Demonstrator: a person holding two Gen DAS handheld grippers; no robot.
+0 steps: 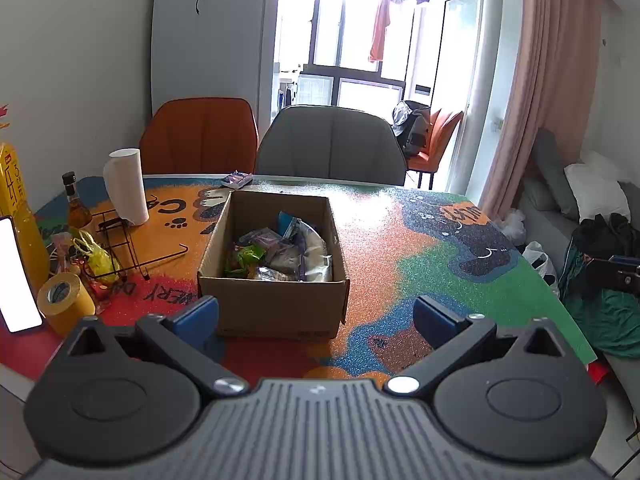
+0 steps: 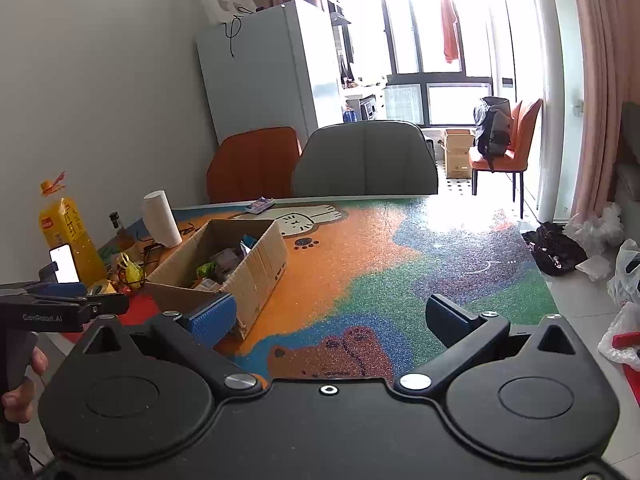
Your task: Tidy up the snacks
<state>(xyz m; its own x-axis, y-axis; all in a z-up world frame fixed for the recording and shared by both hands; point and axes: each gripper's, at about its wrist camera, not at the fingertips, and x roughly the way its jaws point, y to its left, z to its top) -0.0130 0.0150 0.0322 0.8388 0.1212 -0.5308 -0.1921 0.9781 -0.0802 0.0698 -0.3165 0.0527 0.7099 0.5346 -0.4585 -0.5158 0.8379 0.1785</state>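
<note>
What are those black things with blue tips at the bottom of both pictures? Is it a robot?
No robot: a person holds two claws, each carrying a camera. One picture looks out over the left claw, the other over the right claw. Both are open and hold nothing. On the colourful cartoon tablecloth stands an open brown cardboard box with snack packets inside. Beside it are a white paper roll and a tan tape roll.

Table [image 1: 400,240] right of cardboard box [image 1: 272,304] lies bare; clutter [image 1: 88,256] crowds its left.
</note>
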